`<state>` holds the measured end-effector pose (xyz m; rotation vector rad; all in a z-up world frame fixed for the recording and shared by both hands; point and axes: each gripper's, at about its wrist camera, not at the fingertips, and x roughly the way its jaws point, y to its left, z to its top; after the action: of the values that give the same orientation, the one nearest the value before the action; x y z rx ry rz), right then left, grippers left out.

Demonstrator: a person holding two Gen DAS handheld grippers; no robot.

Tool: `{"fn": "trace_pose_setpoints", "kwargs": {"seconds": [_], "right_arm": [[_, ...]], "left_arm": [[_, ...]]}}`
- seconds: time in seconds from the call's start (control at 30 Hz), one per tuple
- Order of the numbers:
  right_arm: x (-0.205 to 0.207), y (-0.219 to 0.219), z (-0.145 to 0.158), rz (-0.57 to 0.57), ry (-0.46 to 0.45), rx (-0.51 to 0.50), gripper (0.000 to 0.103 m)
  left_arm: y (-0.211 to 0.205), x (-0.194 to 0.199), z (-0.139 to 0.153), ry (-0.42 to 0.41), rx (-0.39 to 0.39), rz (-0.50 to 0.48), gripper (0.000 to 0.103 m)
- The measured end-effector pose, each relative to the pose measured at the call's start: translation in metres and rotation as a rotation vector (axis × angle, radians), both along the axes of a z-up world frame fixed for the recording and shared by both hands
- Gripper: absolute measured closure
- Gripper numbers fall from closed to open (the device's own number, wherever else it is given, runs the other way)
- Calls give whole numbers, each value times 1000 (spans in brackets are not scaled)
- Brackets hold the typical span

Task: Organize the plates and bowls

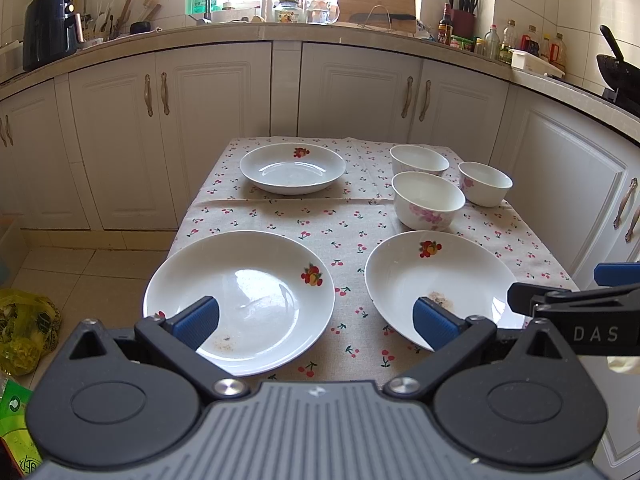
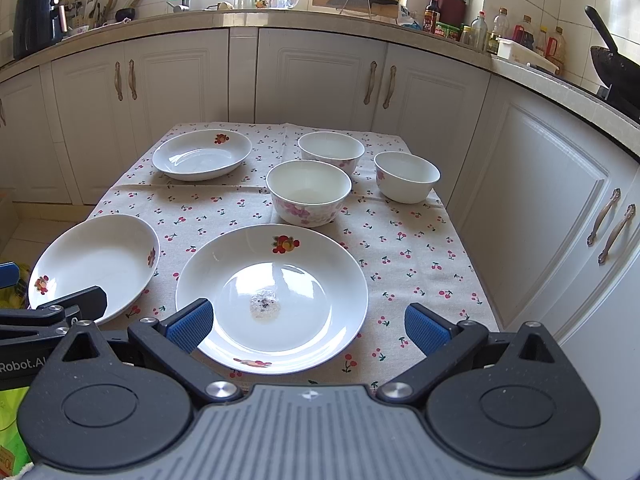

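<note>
Three white plates with fruit prints lie on the cherry-print tablecloth: near left (image 1: 240, 300) (image 2: 96, 264), near right (image 1: 432, 284) (image 2: 272, 288), and far left (image 1: 292, 168) (image 2: 202, 154). Three white bowls stand at the far right: the nearest with pink flowers (image 1: 428, 200) (image 2: 308, 192), one behind it (image 1: 418, 160) (image 2: 331, 151), one rightmost (image 1: 485, 183) (image 2: 406, 176). My left gripper (image 1: 316, 322) is open and empty above the near edge, between the two near plates. My right gripper (image 2: 308, 328) is open and empty over the near right plate.
The table (image 2: 420, 248) stands in a kitchen with white cabinets (image 1: 352, 92) behind and to the right. The counter carries bottles, a wok (image 2: 612, 68) and a sink. Bags lie on the floor at the left (image 1: 24, 324).
</note>
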<state>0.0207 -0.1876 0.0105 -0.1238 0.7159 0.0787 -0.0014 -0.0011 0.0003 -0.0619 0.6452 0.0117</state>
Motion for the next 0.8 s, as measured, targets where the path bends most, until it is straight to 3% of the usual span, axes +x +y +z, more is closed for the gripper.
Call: {"fn": "trace_pose_setpoints", "kwargs": {"seconds": [0.8], "right_arm": [[6,4,3,9,3,3,0]], "left_arm": [[1,6,3,-12,-3,-19,1]]}}
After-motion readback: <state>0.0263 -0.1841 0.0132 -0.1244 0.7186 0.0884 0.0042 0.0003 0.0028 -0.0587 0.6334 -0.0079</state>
